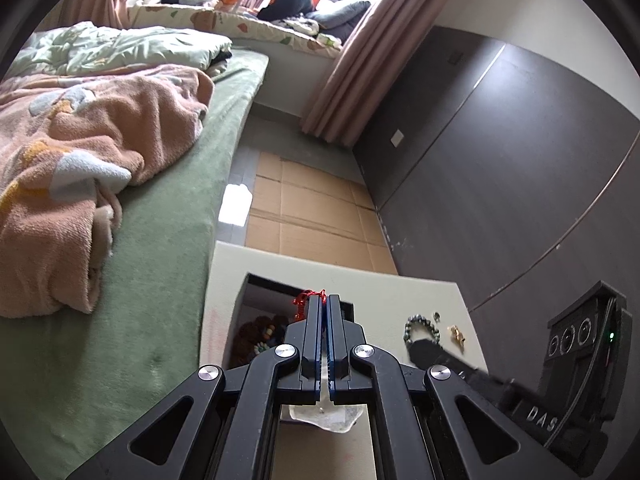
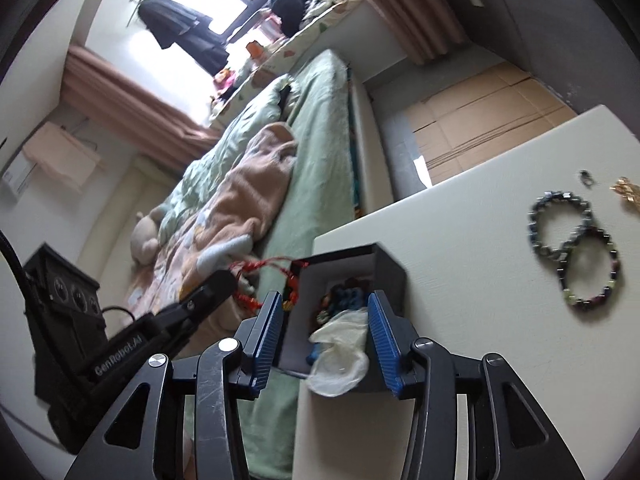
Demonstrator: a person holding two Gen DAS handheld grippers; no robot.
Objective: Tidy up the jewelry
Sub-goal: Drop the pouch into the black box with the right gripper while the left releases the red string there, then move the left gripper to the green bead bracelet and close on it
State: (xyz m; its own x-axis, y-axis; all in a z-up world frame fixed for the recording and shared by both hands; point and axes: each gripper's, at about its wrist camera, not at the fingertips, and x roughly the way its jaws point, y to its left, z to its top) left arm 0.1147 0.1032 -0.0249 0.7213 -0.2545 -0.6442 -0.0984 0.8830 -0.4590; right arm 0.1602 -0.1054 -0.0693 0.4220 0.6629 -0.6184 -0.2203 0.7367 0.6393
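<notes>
white table (image 2: 460,240), left gripper (image 1: 325,300) pinching red cord (image 1: 306,300), right gripper (image 2: 322,312) spread around box (image 2: 384,264), 2 bracelets (image 2: 576,240) there only

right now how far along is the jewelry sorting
Done: several beaded pieces already lie in the dark box. In hand: the left gripper is shut on a red cord bracelet above the box; the right gripper is open around the box. Left: two beaded bracelets, a gold piece and a small ring on the table.

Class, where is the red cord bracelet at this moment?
The red cord bracelet is pinched in the left gripper, held over the open dark jewelry box.
</notes>
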